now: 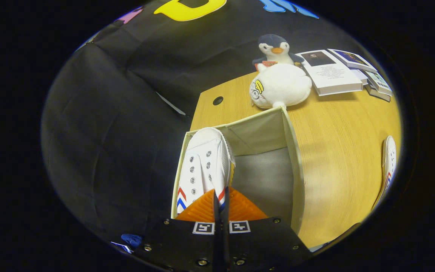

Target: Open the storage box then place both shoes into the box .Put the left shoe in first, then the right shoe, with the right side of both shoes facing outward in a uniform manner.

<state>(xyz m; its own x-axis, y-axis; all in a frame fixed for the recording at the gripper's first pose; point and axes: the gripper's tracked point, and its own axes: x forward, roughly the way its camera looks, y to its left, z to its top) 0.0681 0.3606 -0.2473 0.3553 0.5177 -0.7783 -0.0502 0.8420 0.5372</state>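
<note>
Closest to the lens, the gripper (221,194) has its two fingers pressed nearly together, pinching the heel end of a white shoe (204,166) between them. That shoe has metal eyelets and red and blue chevrons on its side, and it points away from the fingers, toe toward the far wall of the storage box (291,151), lying along the box's left wall.

Beneath it all is a wooden table (338,151) with a light grain and a round cable hole (218,100) near its far left corner. Dark cloth hangs behind and to the left as the booth's wall.

The storage box is open at the top, pale fabric on the sides with a grey floor; its right half is bare. A second white shoe (389,166) lies on the table well apart to the right of the box.

Just beyond the box sits a white plush toy (281,85), with a penguin toy (276,49) behind it. Beside them to the right lie several books (334,73).
</note>
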